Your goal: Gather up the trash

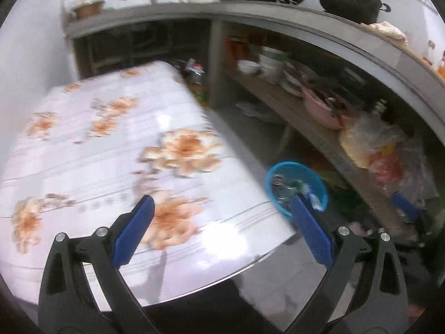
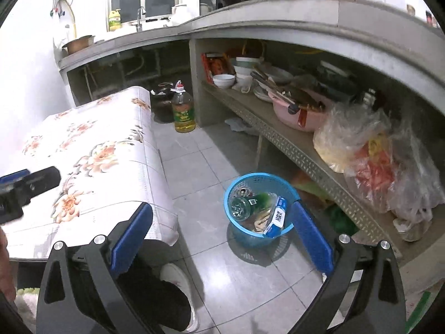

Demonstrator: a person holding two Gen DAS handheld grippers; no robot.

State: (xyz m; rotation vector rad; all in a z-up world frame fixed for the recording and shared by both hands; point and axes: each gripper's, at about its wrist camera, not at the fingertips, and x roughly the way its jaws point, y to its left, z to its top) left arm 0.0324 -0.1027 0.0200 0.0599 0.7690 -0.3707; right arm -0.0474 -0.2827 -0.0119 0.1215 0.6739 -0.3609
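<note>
A blue plastic basket (image 2: 250,176) stands on the tiled floor beside the table and holds trash: a green bottle (image 2: 250,203), a blue-and-white carton (image 2: 275,217) and a can (image 2: 243,192). My right gripper (image 2: 222,207) hangs high above the floor, open, with nothing between its pads; the basket shows below and between its fingers. My left gripper (image 1: 222,203) is over the front corner of the flowered table (image 1: 97,144), open and holding nothing. The basket (image 1: 278,169) lies past the table edge, low right in the blurred left wrist view.
A low shelf along the right carries bowls, a pink basin (image 2: 294,117) and plastic bags (image 2: 361,144). An oil bottle (image 2: 182,111) and a dark jar (image 2: 162,97) stand on the floor behind the table (image 2: 83,139). A person's shoe (image 2: 178,278) is below the right gripper.
</note>
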